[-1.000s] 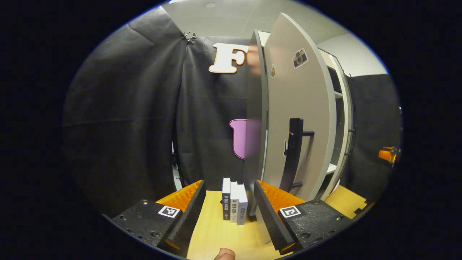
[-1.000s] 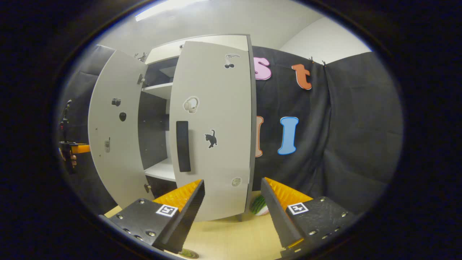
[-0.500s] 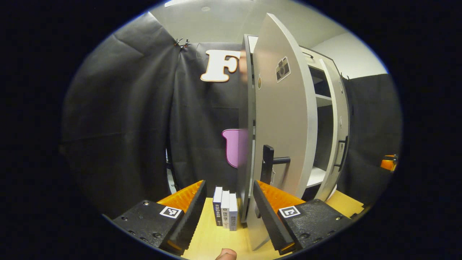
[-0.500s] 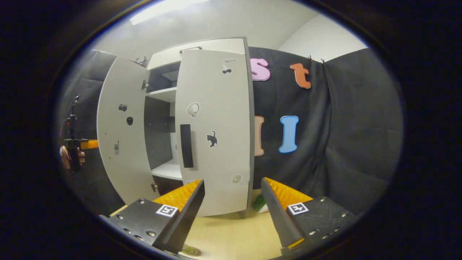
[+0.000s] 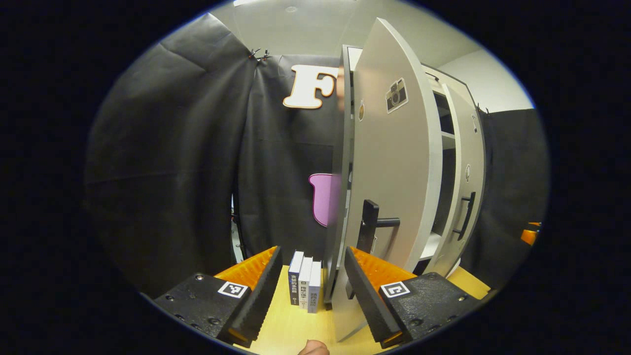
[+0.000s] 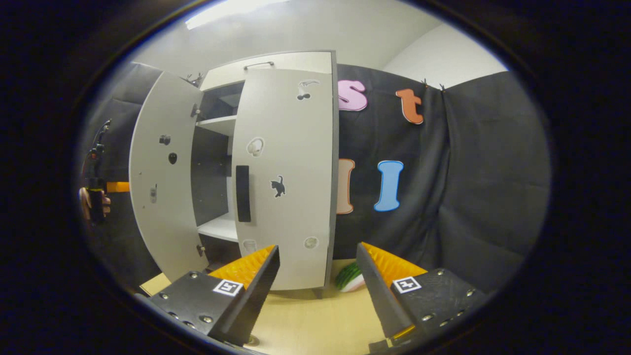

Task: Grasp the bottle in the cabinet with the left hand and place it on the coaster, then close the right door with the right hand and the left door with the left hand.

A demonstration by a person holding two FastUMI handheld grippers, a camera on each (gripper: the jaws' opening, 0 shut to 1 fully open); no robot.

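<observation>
In the left gripper view, the left gripper (image 5: 310, 291) stands with its jaws wide apart and nothing between them. Between its fingers, farther off, three slim books (image 5: 305, 281) stand upright on the pale wooden table (image 5: 291, 325), spines facing the camera. Just right of them the left door (image 5: 394, 177) of the grey cabinet (image 5: 451, 143) stands ajar, seen almost edge-on, its long axis vertical and its free edge pointing toward the camera; its dark bar handle (image 5: 369, 227) runs upright. Past it the right door (image 5: 468, 182) is nearly shut.

In the right gripper view, a hand holding the other gripper (image 6: 96, 195) shows at the far left, beside the left door (image 6: 160, 172), which swings outward. The right door (image 6: 283, 172) lies almost flush with the cabinet (image 6: 266, 61), leaving a gap that shows white shelves (image 6: 217, 228). The right gripper (image 6: 318, 288) is spread open, empty, above the table (image 6: 315, 325). A green striped object (image 6: 347, 277) lies by the cabinet's foot. I cannot make out the bottle or coaster.
</observation>
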